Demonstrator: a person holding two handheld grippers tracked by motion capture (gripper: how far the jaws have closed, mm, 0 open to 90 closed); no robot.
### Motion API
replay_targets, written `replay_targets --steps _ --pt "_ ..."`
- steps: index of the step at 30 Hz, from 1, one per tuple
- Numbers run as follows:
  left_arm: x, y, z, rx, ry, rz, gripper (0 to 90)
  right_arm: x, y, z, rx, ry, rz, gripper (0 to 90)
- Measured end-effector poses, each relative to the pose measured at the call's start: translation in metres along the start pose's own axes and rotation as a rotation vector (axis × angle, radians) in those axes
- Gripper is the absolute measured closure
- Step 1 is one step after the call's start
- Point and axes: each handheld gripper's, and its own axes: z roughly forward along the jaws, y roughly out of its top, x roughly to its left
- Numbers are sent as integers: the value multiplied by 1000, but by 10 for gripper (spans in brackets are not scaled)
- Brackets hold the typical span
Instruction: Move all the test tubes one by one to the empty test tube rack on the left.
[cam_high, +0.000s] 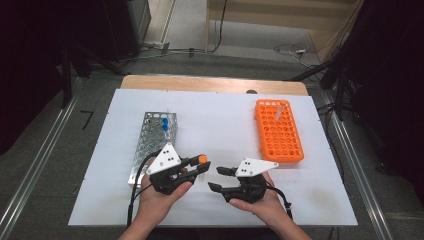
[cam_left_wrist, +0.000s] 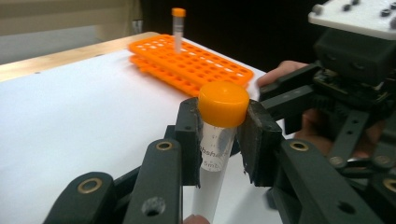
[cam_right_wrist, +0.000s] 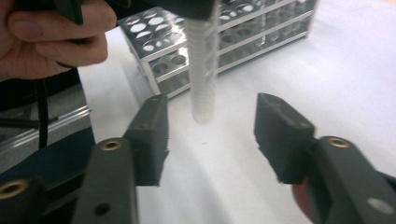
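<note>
Tube (cam_left_wrist: 215, 154) sits clamped below its orange cap in the left gripper (cam_left_wrist: 218, 140); right gripper (cam_right_wrist: 210, 133) gapes empty.

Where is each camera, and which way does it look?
High view: above the table, looking down; both hands and claws show.
Left claw view: rides the left claw, facing the orange rack; its jaws grip a tube.
Right claw view: rides the right claw, facing the metal rack.
Shared: that tube.
</note>
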Motion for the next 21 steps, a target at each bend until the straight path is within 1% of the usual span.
replay_targets --steps 1,3,5,7,8,10,13,15,17,19,21 --pt "4 2 -2 -10 11 -13 709 -2 0 -1 0 -2 1 311" --pt "11 5 -5 -18 34 -17 709 -6 -2 -4 -4 -2 -1 213" --pt "17 8 -8 -29 50 -19 709 -9 -3 -6 -9 15 -13 157" --pt "25 11 -11 -38 72 -24 709 -12 -5 -9 -13 10 -22 73" --pt "30 13 -13 -45 83 -27 709 -15 -6 -11 -11 20 -20 61" --pt "38 15 -18 -59 105 -40 709 -20 -8 -15 -18 14 -9 56" --pt "49 17 -22 -68 140 -46 709 -28 -10 -20 -20 43 1 51" --pt "56 18 -24 -75 159 -53 710 -30 -11 -22 -15 28 8 28" --pt "62 18 -26 -80 174 -61 710 -33 -11 -25 -23 33 14 20" --pt "68 19 -27 -83 196 -64 709 -35 -11 -27 -31 29 20 0" --pt "74 18 -29 -88 219 -71 710 -37 -12 -29 -33 23 25 0"
